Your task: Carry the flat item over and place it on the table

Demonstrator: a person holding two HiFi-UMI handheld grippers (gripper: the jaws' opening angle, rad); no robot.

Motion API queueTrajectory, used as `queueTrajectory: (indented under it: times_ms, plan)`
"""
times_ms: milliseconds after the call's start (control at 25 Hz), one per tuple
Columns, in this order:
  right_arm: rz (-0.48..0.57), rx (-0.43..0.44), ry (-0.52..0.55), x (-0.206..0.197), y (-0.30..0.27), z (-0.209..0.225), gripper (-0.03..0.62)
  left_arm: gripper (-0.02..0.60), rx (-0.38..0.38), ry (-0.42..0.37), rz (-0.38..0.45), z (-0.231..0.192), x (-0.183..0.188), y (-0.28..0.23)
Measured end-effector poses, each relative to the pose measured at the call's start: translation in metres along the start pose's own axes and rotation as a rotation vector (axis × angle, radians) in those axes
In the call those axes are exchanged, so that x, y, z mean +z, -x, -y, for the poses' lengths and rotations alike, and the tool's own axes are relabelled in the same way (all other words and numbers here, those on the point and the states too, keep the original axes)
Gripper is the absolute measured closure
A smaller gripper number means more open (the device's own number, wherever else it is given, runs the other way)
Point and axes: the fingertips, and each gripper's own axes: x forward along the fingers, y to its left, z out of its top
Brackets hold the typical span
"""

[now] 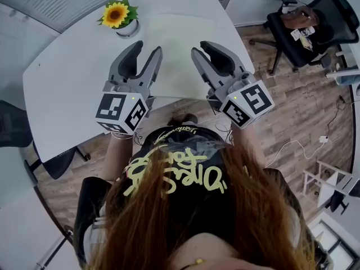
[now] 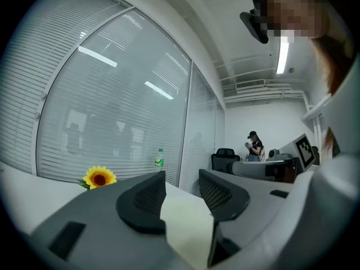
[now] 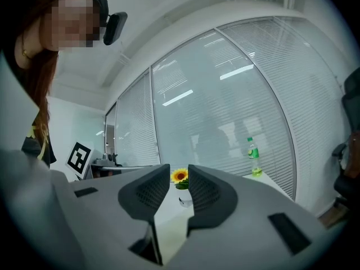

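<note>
We held both grippers side by side over the white bench (image 1: 73,77), in the middle of the head view. The left gripper (image 1: 147,52) had its jaws moderately apart with nothing between them. In its own view (image 2: 181,176) only a cream-tinted stretch of surface showed through the gap. The right gripper (image 1: 203,49) had its jaws narrower but still apart, also empty (image 3: 179,170), with the same pale surface below. We could not tell whether that cream patch was the flat item or simply the bench.

A sunflower (image 1: 115,14) stood at the upper left of the bench. A green bottle (image 3: 253,157) stood by the blinds. An office chair (image 1: 306,27) sat at the upper right.
</note>
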Motion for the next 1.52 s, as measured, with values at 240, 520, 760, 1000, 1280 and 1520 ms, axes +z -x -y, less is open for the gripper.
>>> queueTrajectory:
  times_ms: [240,520,760,1000,1280,1520]
  plan:
    - [0.015,-0.036,0.014,0.001,0.002,-0.011,0.545,0.456,-0.026,0.003,0.003,-0.004,-0.002,0.006]
    - [0.017,-0.067,0.021,-0.007,0.004,-0.030,0.563,0.517,-0.049,0.000,0.011,-0.009,-0.003,0.021]
    - [0.026,-0.103,0.019,-0.014,0.000,-0.040,0.589,0.554,-0.050,-0.005,0.001,-0.019,-0.007,0.030]
    - [0.032,-0.131,0.006,-0.015,0.001,-0.045,0.591,0.580,-0.089,0.003,0.009,-0.017,-0.004,0.034]
    - [-0.004,-0.181,0.030,-0.018,0.008,-0.048,0.591,0.586,-0.129,-0.003,0.017,-0.008,-0.002,0.036]
    - [0.001,-0.197,0.020,-0.014,0.012,-0.042,0.591,0.586,-0.122,-0.015,0.009,-0.006,-0.004,0.030]
